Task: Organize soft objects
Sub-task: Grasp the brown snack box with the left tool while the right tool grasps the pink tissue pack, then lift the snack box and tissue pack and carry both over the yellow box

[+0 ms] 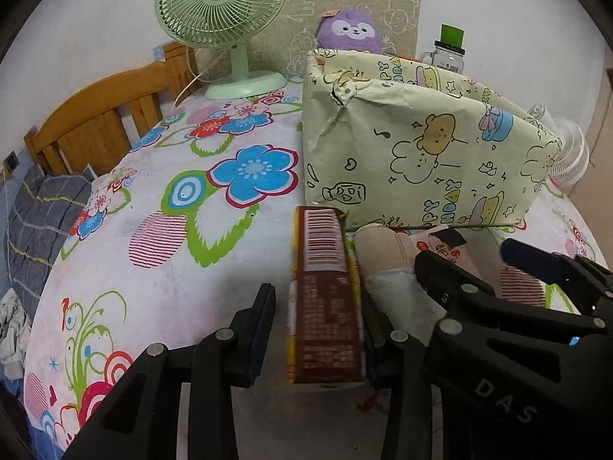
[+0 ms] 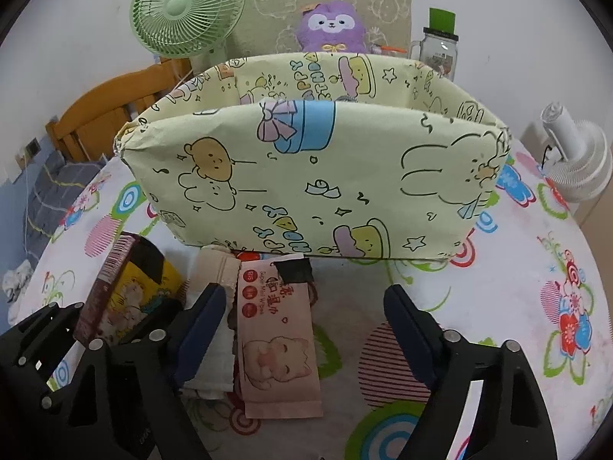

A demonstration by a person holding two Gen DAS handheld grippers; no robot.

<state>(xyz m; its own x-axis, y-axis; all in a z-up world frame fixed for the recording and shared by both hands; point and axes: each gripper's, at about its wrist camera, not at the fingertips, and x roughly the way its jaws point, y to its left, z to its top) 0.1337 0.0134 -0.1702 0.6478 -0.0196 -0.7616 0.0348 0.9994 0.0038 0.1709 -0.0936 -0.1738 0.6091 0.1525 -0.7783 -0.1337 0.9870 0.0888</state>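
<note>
A brown and yellow tissue pack (image 1: 325, 299) stands on its edge between the fingers of my left gripper (image 1: 316, 303). Its right finger touches the pack, while a strip of table shows between the left finger (image 1: 264, 318) and the pack. My right gripper (image 2: 306, 322) stands open over a pink wet-wipes pack (image 2: 276, 341), which lies flat nearer its left finger (image 2: 207, 318). A beige and white rolled cloth (image 2: 214, 268) lies beside the wipes, partly under that finger. A paper-covered box (image 2: 306, 176) with cartoon prints stands just behind them, its top open. A purple plush toy (image 2: 331, 25) sits behind the box.
The floral tablecloth (image 1: 172, 230) covers the table. A green fan (image 1: 222, 11) stands at the back left, a white fan (image 2: 578, 161) at the right, and a glass jar with a green lid (image 2: 440, 46) behind the box. A wooden headboard (image 1: 103, 115) borders the left edge.
</note>
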